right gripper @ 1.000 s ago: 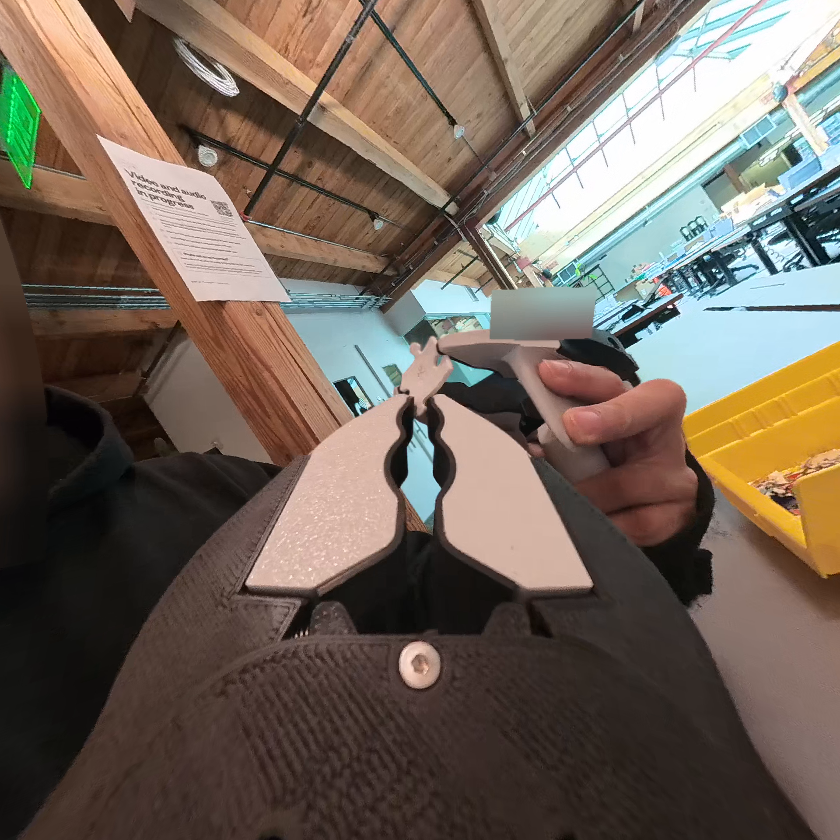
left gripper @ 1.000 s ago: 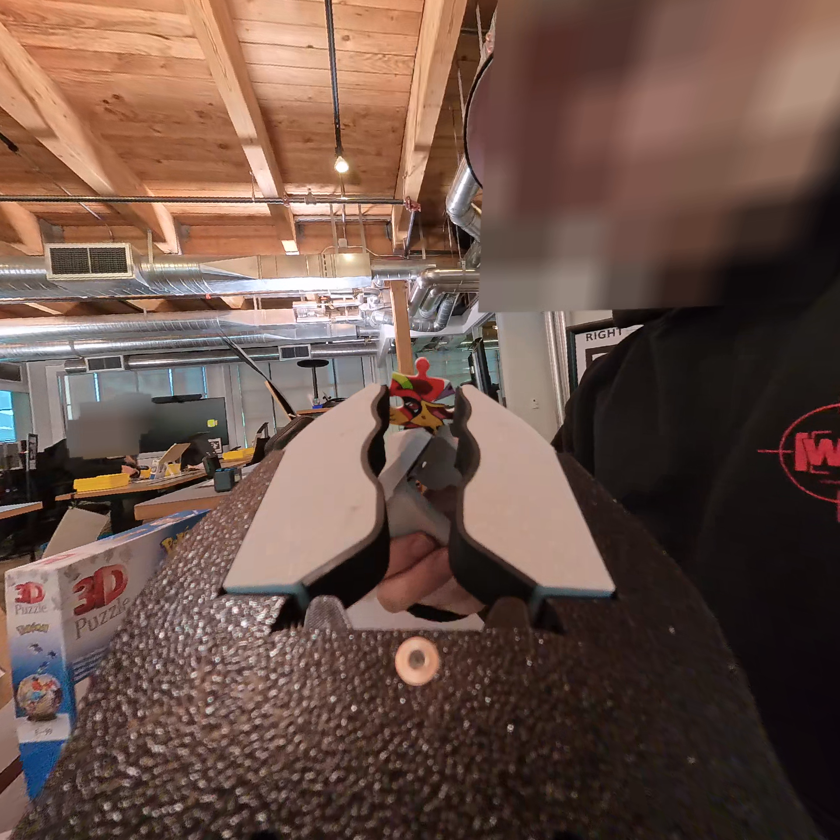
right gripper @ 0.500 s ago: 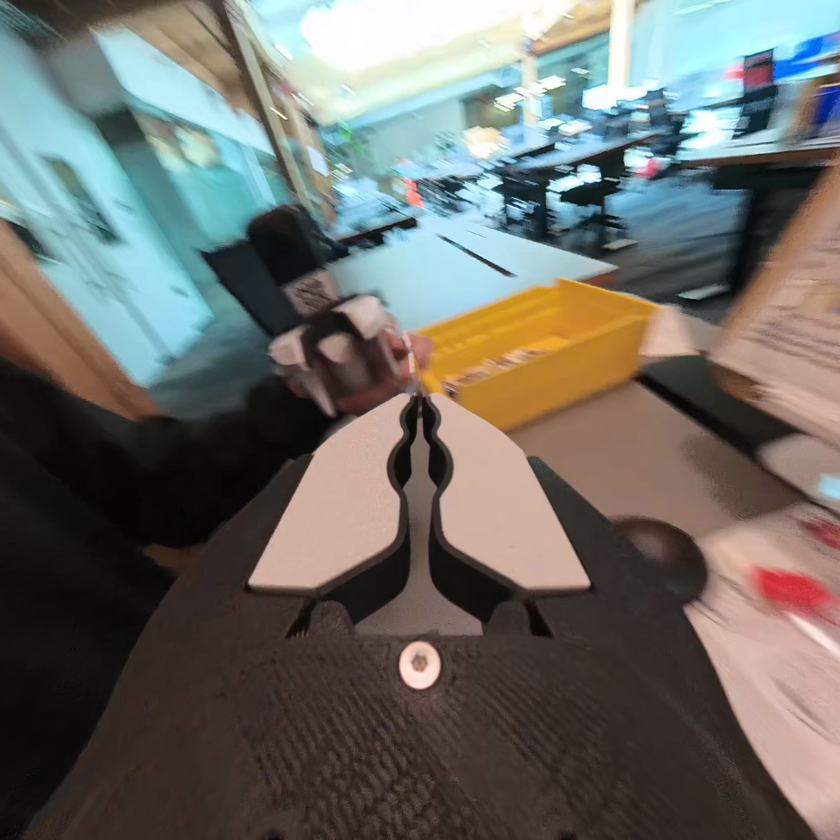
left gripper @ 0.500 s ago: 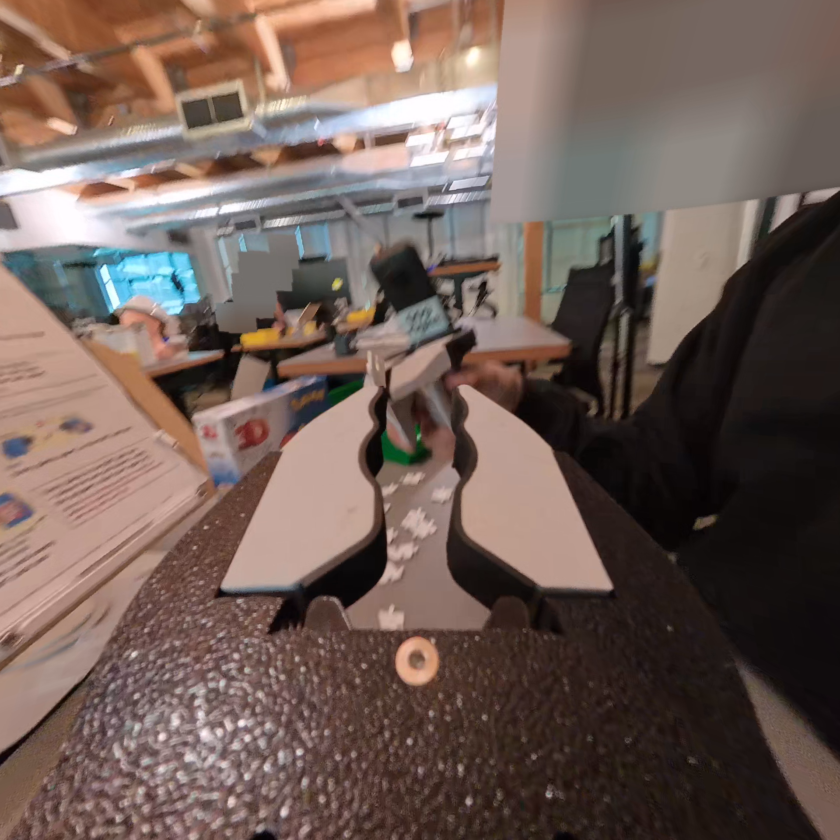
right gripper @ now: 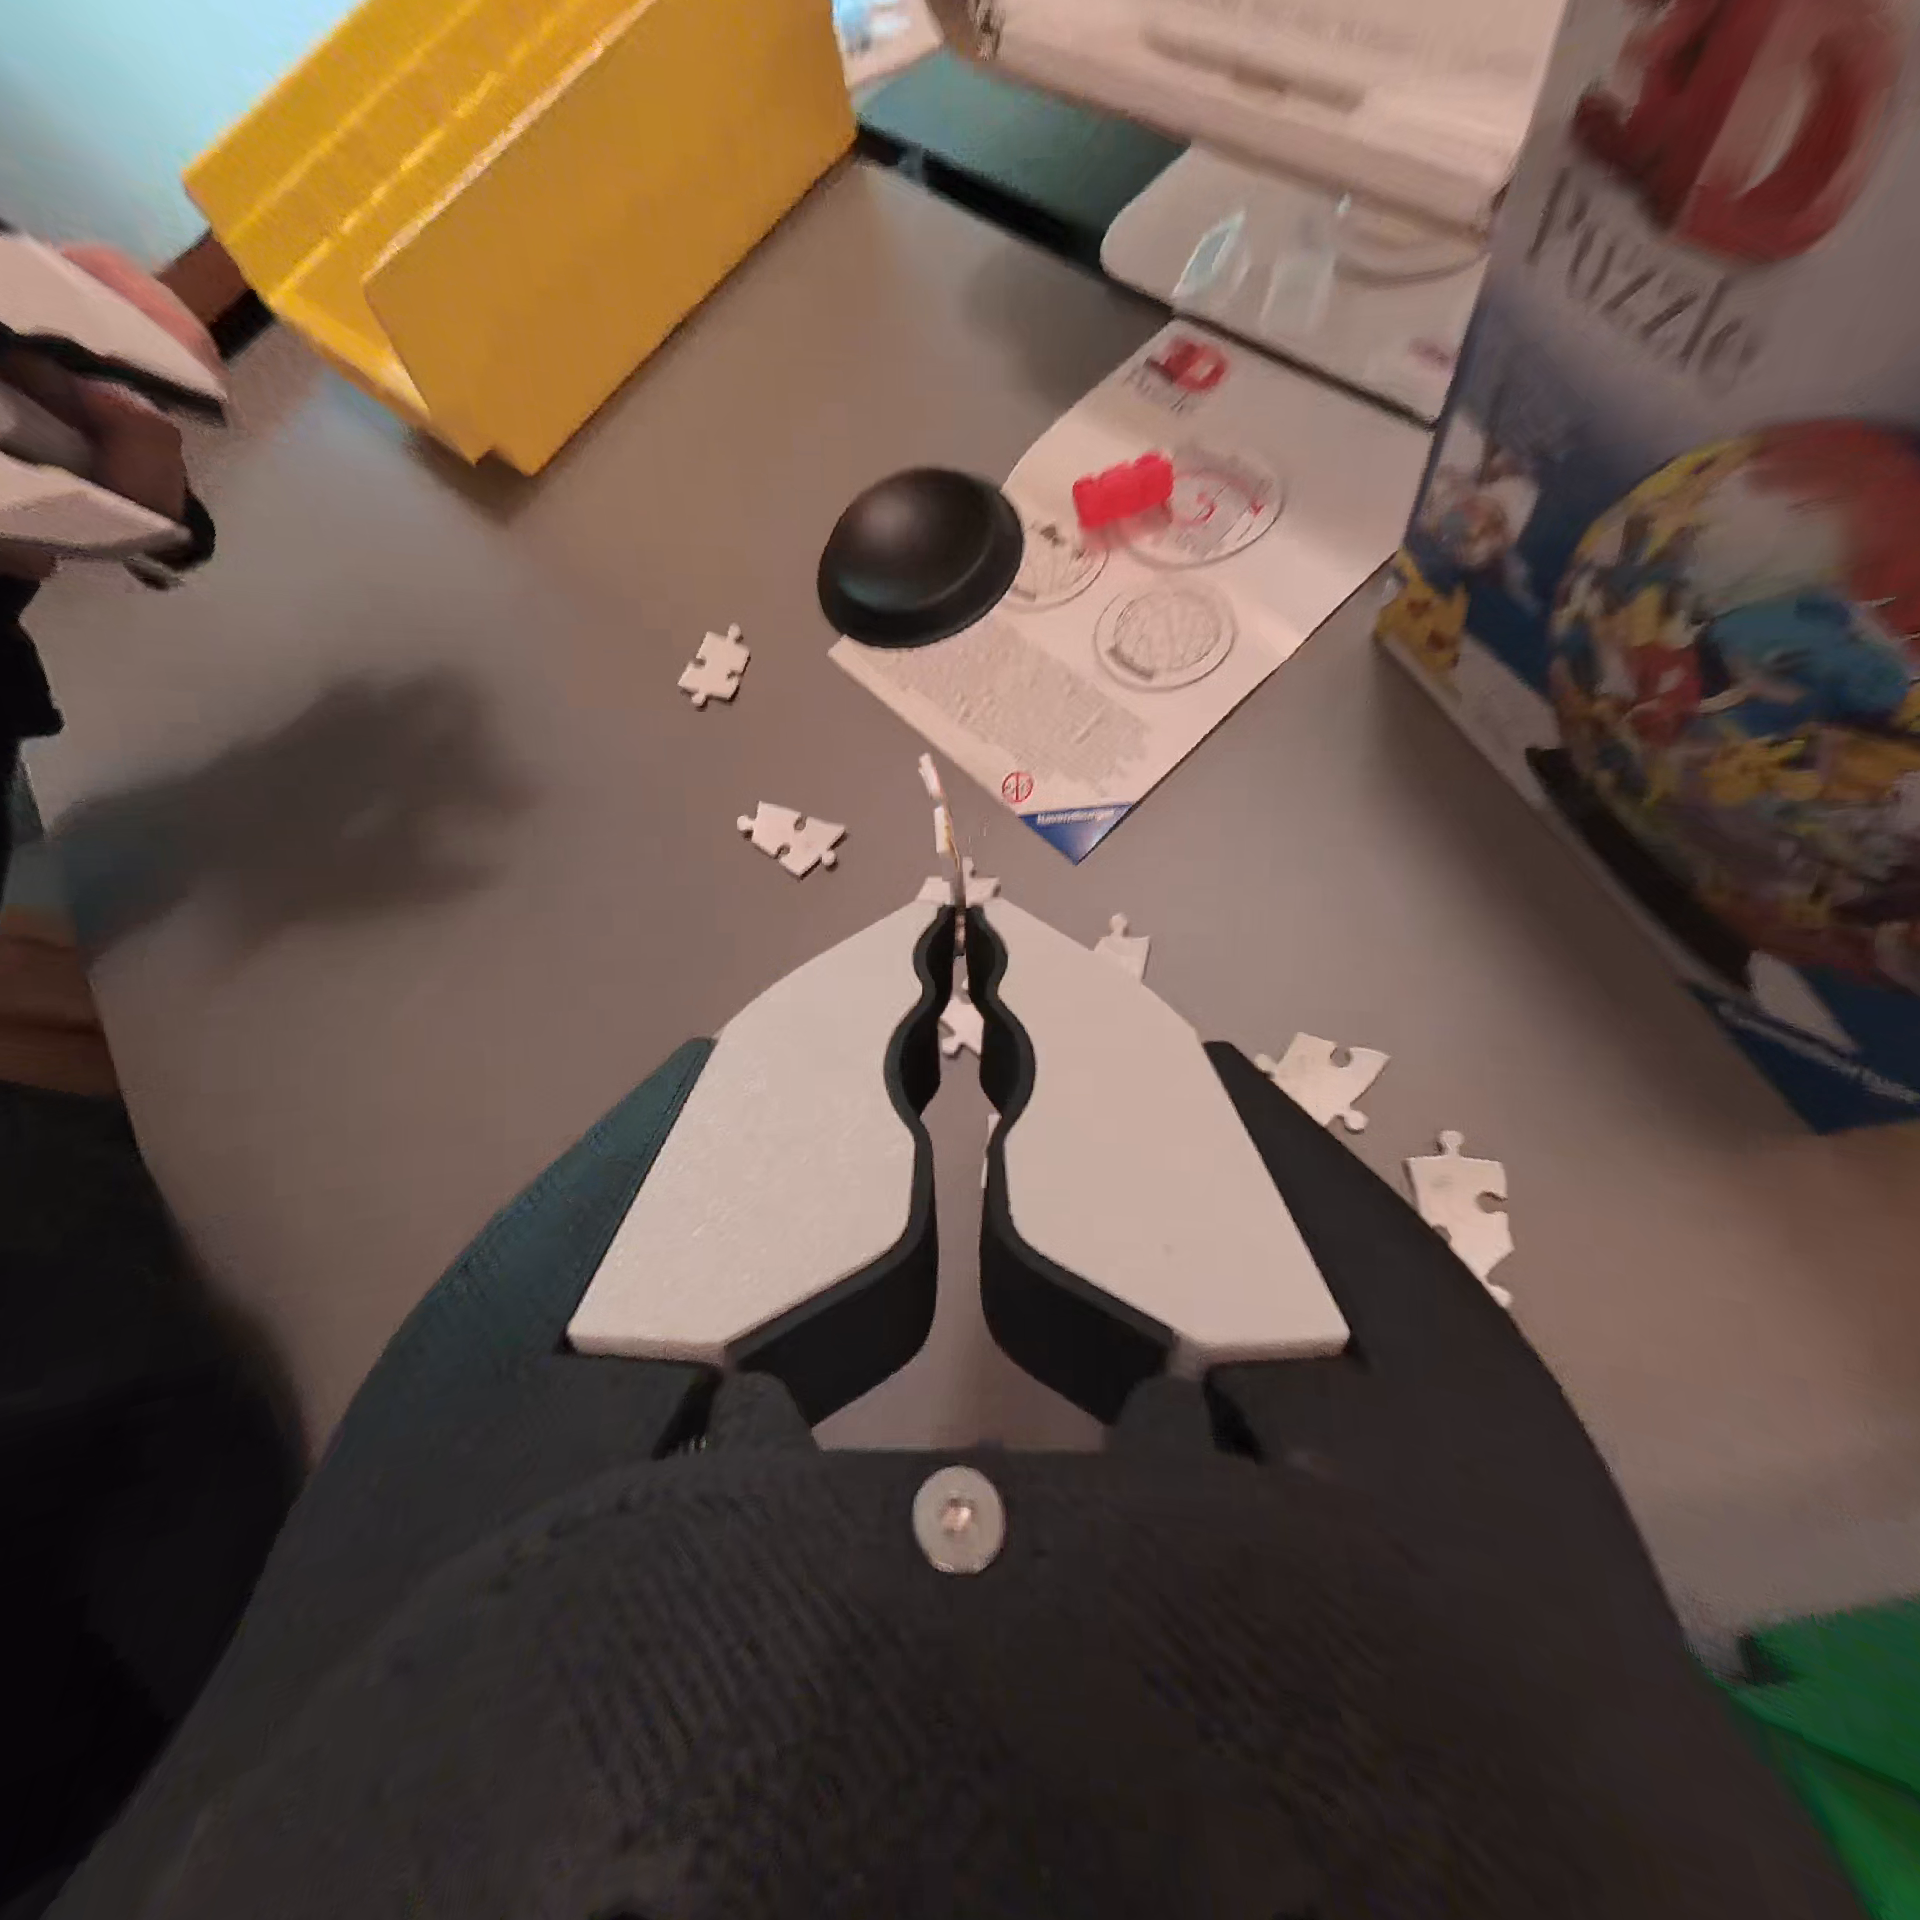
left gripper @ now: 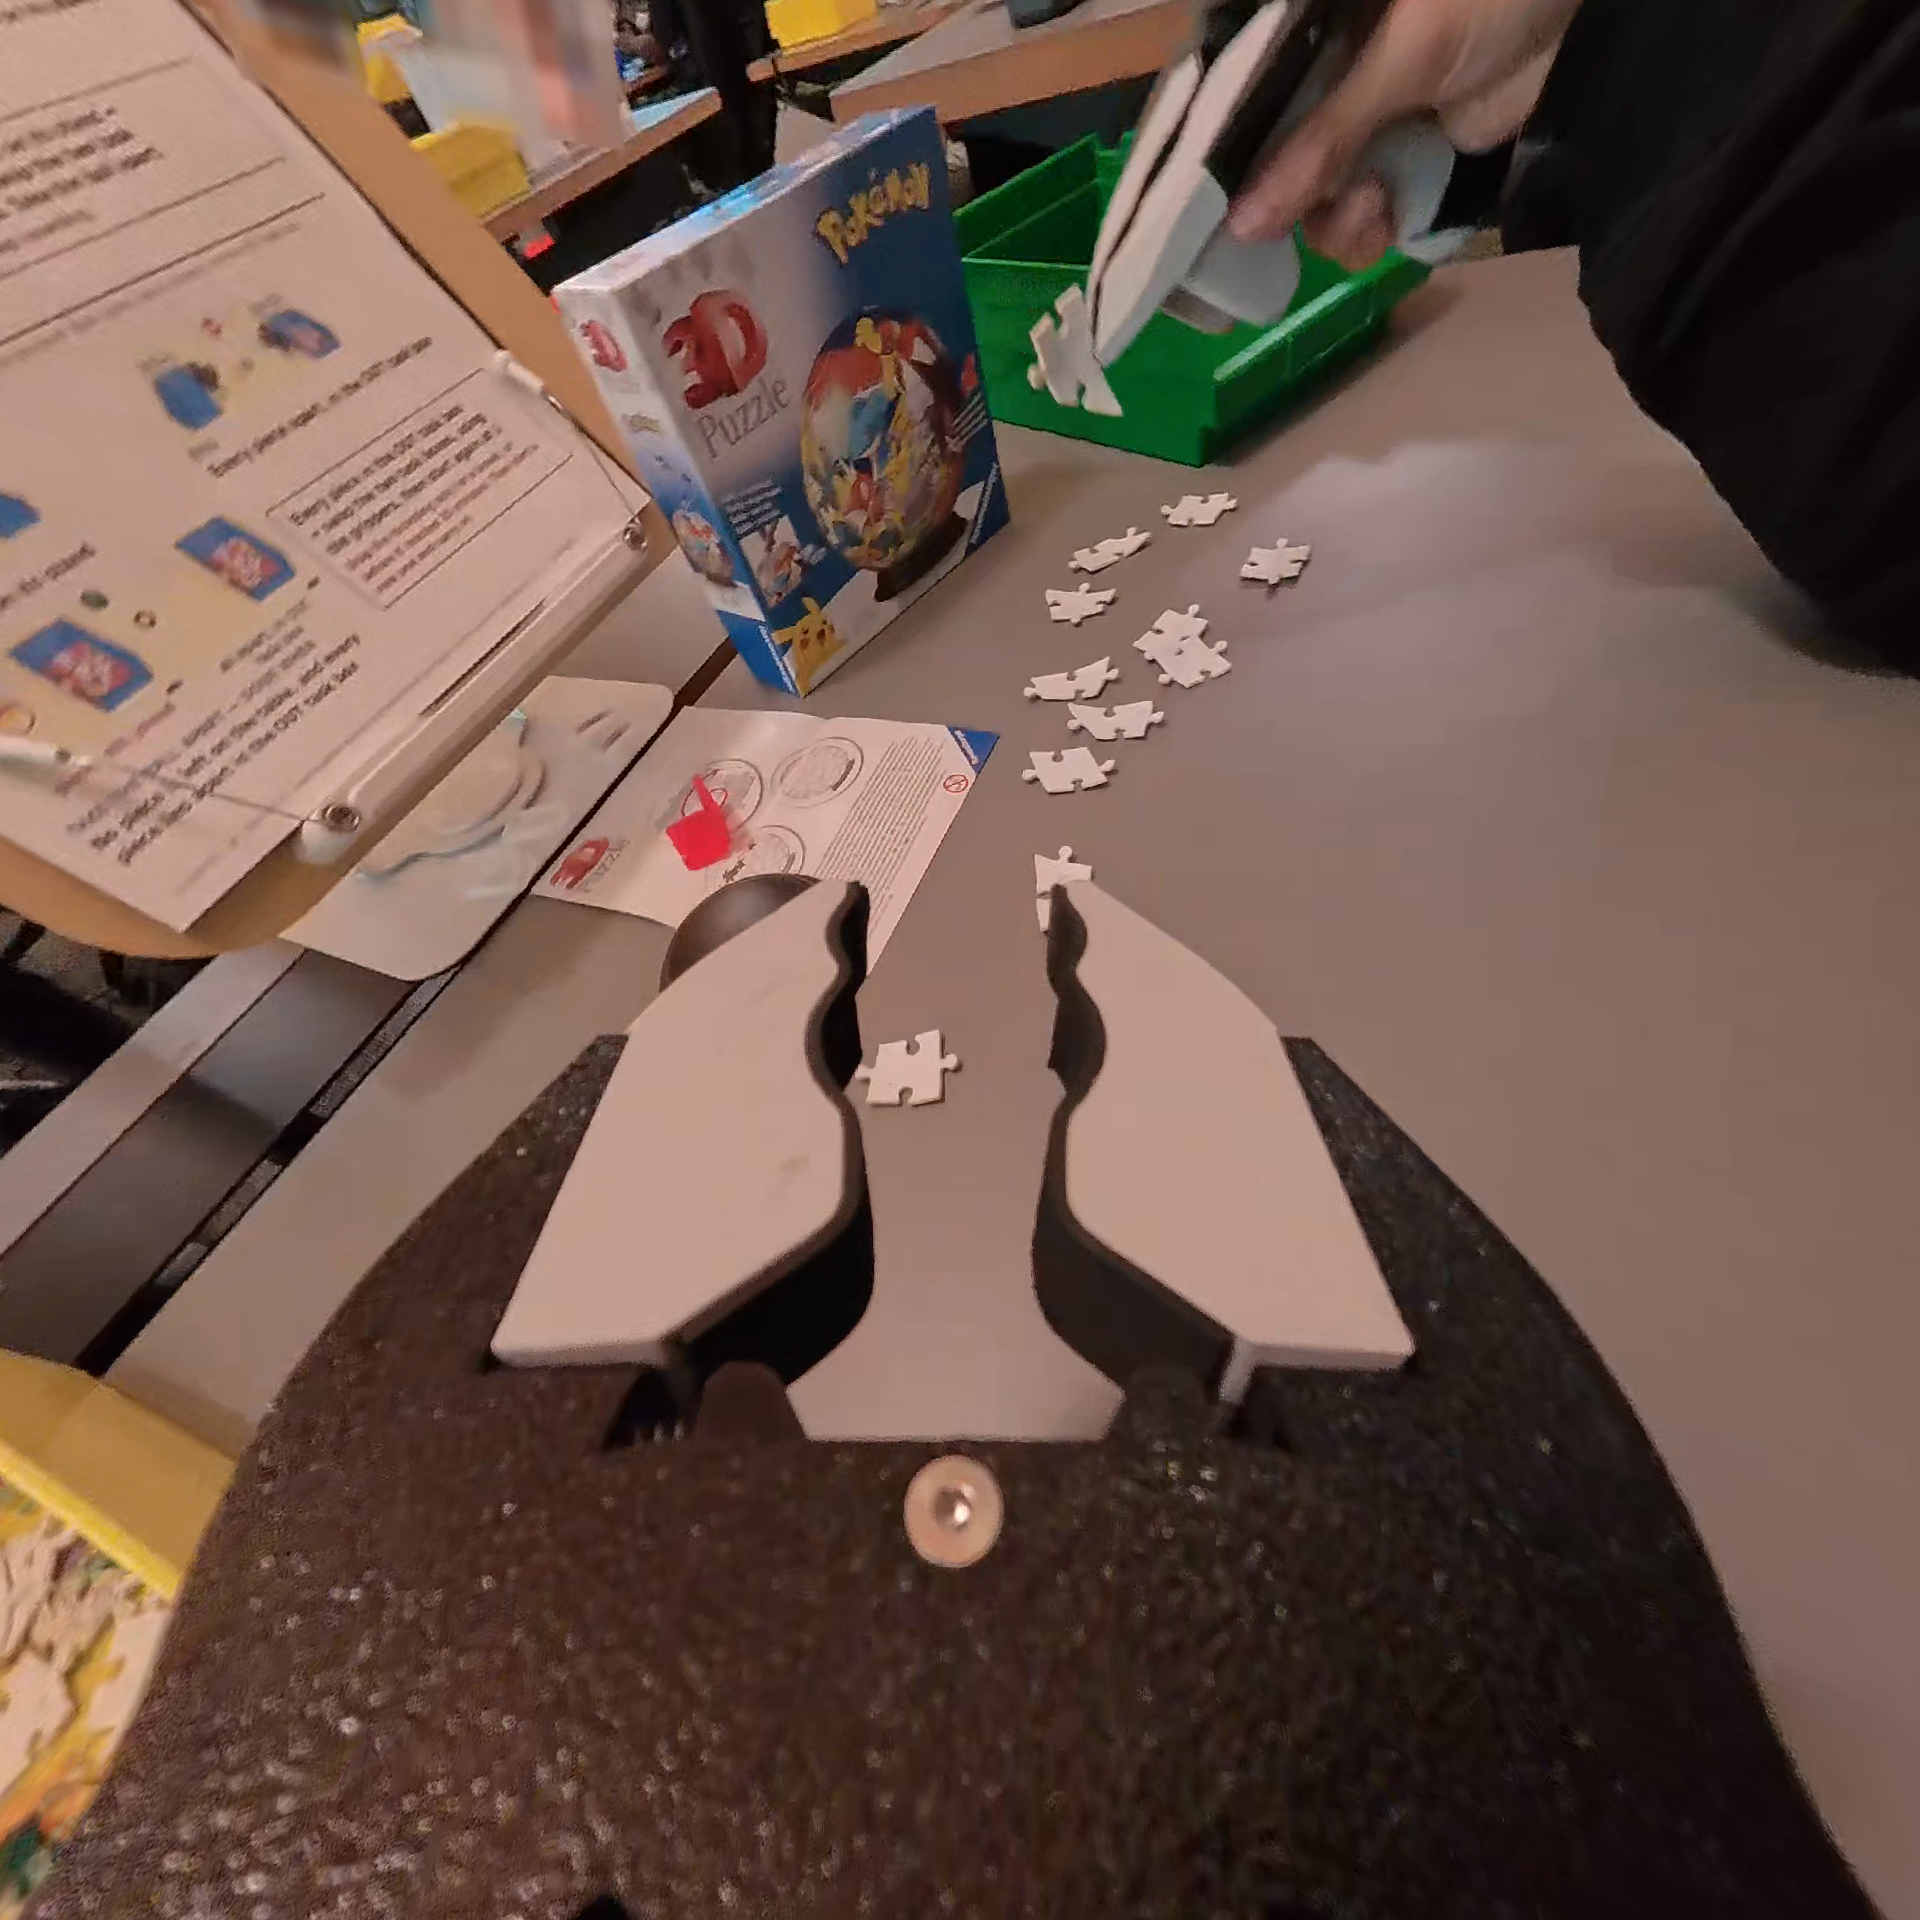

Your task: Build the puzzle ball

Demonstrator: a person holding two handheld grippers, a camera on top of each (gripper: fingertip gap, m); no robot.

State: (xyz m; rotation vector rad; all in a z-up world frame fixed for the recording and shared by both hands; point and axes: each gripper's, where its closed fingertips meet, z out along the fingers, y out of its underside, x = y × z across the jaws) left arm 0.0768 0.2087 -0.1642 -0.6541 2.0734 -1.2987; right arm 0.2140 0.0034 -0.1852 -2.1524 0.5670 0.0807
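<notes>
My left gripper (left gripper: 961,914) is open and empty, low over the grey table (left gripper: 1455,935). A white face-down puzzle piece (left gripper: 912,1068) lies on the table between its fingers, and another piece (left gripper: 1060,871) lies by its right fingertip. Several more loose pieces (left gripper: 1174,644) lie farther out. My right gripper (right gripper: 961,914) is shut on a puzzle piece (right gripper: 945,831), seen edge-on and sticking out past the tips. In the left wrist view the right gripper (left gripper: 1143,260) hangs above the green bin with that piece (left gripper: 1062,353).
A puzzle box (left gripper: 821,416) stands behind a leaflet (left gripper: 831,810) with a red part (left gripper: 698,831) and a black dome stand (right gripper: 920,556). A green bin (left gripper: 1174,343) is at the back, a yellow bin (right gripper: 540,229) and a tilted instruction board (left gripper: 260,416) on the left. The tips of one gripper are about 25 centimetres away from the tips of the other.
Both grippers have swung down from pointing at the ceiling to pointing at the table. The left gripper's fingers stand wider apart. The right gripper still holds its piece.
</notes>
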